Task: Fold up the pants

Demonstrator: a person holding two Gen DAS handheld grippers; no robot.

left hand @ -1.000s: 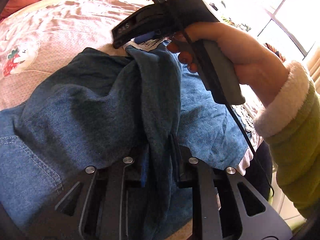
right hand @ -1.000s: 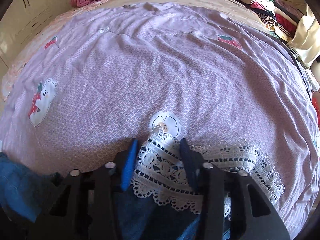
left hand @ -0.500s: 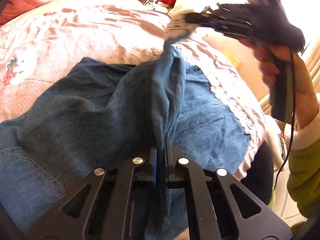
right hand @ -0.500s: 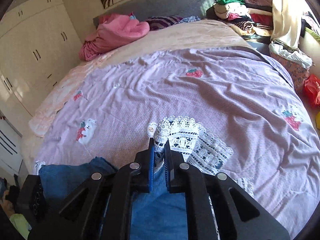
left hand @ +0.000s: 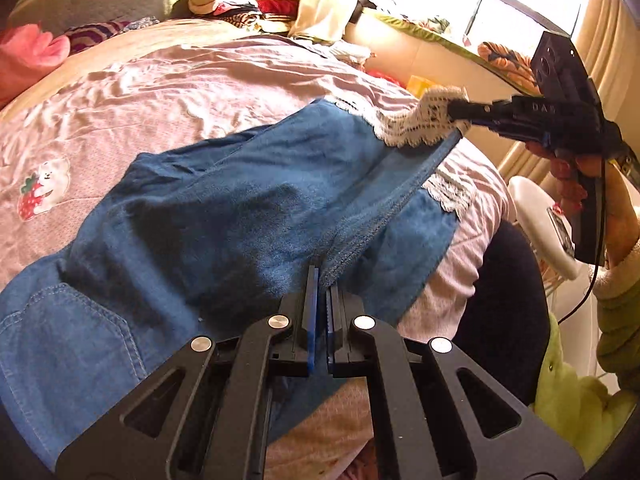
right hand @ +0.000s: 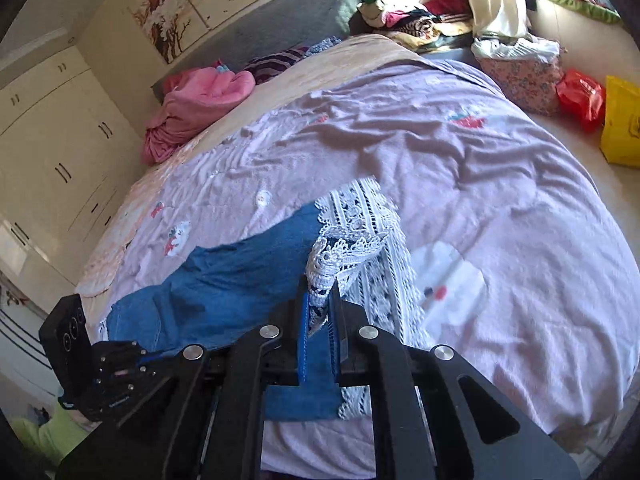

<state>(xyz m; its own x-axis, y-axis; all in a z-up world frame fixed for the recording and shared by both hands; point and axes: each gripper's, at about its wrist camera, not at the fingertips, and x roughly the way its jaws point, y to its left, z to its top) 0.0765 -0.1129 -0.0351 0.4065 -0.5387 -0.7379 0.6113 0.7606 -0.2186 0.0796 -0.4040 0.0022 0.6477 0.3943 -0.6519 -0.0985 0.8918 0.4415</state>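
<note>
Blue denim pants [left hand: 224,208] with white lace cuffs [left hand: 416,124] lie across a pink bedspread [left hand: 168,80]. My left gripper [left hand: 322,276] is shut on the denim edge of one leg, near the front of the bed. My right gripper [right hand: 320,292] is shut on the lace cuff [right hand: 352,240] of that leg and holds it above the bed. In the left wrist view the right gripper [left hand: 460,112] sits up at the right, with the leg's edge stretched taut between the two. The other leg's cuff [left hand: 448,196] lies flat on the bed.
A pink garment [right hand: 196,108] lies near the grey headboard [right hand: 260,36]. Piles of clothes [right hand: 408,12] sit at the far corner. Red [right hand: 580,96] and yellow [right hand: 620,124] bags stand on the floor to the right. White wardrobes [right hand: 52,152] line the left side.
My right gripper has lifted the lace cuff and carried it out to the right, away from the left gripper. The pant leg's edge is now pulled straight between them.
</note>
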